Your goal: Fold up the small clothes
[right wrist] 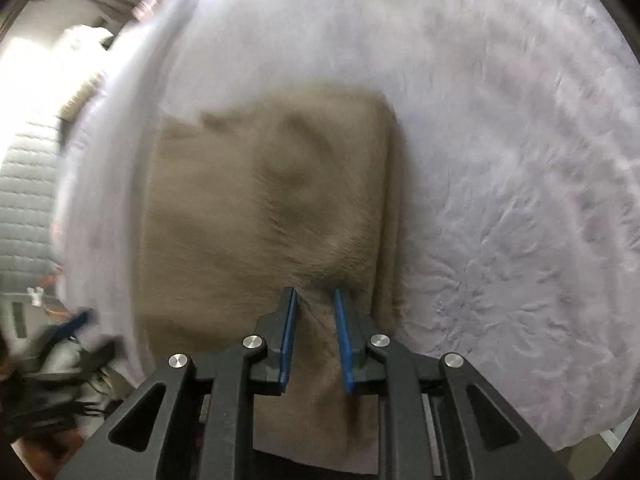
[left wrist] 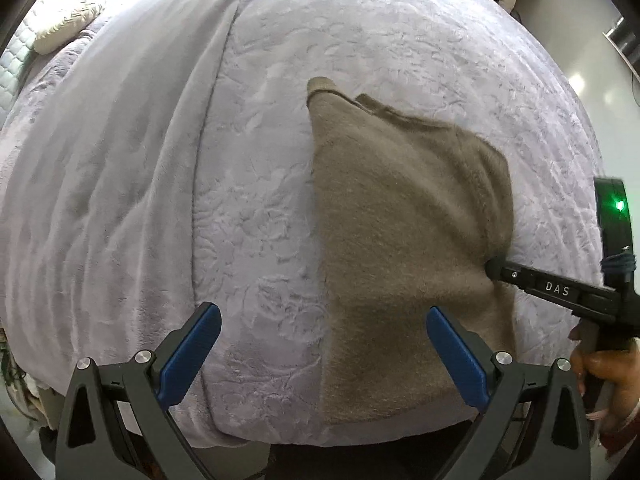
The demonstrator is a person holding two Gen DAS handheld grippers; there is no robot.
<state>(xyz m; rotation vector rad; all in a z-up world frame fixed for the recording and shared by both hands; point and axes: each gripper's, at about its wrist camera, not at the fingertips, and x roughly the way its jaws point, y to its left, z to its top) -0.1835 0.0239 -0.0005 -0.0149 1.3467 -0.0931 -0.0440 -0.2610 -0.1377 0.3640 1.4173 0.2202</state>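
A fuzzy taupe garment (left wrist: 400,240) lies folded on a lavender bed cover (left wrist: 260,200), near the bed's near edge. My left gripper (left wrist: 320,312) is wide open and empty, hovering over the garment's left edge. My right gripper (right wrist: 314,292) is nearly closed on a pinch of the garment's fabric (right wrist: 260,200) at its right side; it shows in the left wrist view (left wrist: 494,268) as a dark finger touching the cloth. The right wrist view is blurred by motion.
A smooth pale blanket (left wrist: 120,160) covers the bed's left part. Pillows (left wrist: 60,28) and clothes lie at the far end. The bed's near edge (left wrist: 280,440) is just below the grippers. A hand (left wrist: 600,368) holds the right gripper.
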